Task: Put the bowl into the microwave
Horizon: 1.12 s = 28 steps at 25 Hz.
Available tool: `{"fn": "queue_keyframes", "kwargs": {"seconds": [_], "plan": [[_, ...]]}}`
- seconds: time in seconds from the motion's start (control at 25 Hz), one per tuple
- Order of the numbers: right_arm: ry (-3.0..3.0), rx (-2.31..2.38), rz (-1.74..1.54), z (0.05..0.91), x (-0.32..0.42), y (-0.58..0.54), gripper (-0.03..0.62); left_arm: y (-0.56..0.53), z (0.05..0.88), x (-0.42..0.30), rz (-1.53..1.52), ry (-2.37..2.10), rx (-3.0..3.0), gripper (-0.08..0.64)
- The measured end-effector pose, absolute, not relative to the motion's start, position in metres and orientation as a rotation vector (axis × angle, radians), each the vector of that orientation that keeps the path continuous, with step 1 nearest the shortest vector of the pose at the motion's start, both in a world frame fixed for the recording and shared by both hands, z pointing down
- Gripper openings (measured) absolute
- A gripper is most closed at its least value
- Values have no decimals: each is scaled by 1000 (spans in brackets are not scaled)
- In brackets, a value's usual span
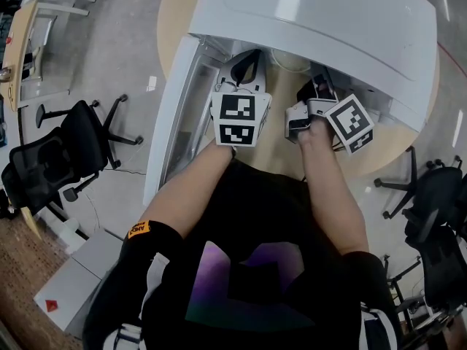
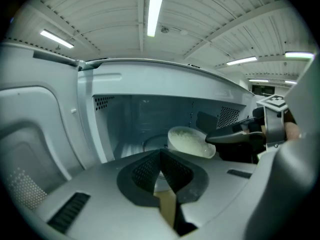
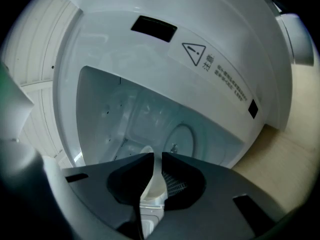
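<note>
Over tan table (image 1: 277, 148), at microwave (image 1: 314, 13): pinching bowl (image 2: 189, 141) rim in right gripper (image 3: 157, 159), left gripper (image 2: 160, 156) clenched empty; risks tipping from one-sided hold.

bowl (image 2: 190, 141) 1 | microwave (image 1: 328, 20) 1 | grippers (image 2: 160, 156) (image 3: 156, 159) 2 | table (image 1: 169, 20) 1

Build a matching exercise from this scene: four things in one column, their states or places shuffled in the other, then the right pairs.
Things
1. white bowl
2. left gripper
3. microwave door
4. black office chair

States or places
A. standing on the floor
B. swung open
C. pinched at its rim by the right gripper
D. jaws together, nothing between them

Pairs: 1-C, 2-D, 3-B, 4-A
</note>
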State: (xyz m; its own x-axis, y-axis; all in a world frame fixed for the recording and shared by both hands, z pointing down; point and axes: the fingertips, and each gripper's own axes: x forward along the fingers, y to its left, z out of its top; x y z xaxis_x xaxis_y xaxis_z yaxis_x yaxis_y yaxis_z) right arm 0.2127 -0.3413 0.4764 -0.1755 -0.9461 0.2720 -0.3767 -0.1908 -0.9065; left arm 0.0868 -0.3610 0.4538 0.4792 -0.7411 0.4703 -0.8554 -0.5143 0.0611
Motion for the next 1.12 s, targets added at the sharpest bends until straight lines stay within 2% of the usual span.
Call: {"fn": "queue_keyframes", "kwargs": {"seconds": [1.12], "plan": [[1425,-1612,-1320,507,228,-377,64,-396,470,97,652,-1342,2422,48]]}}
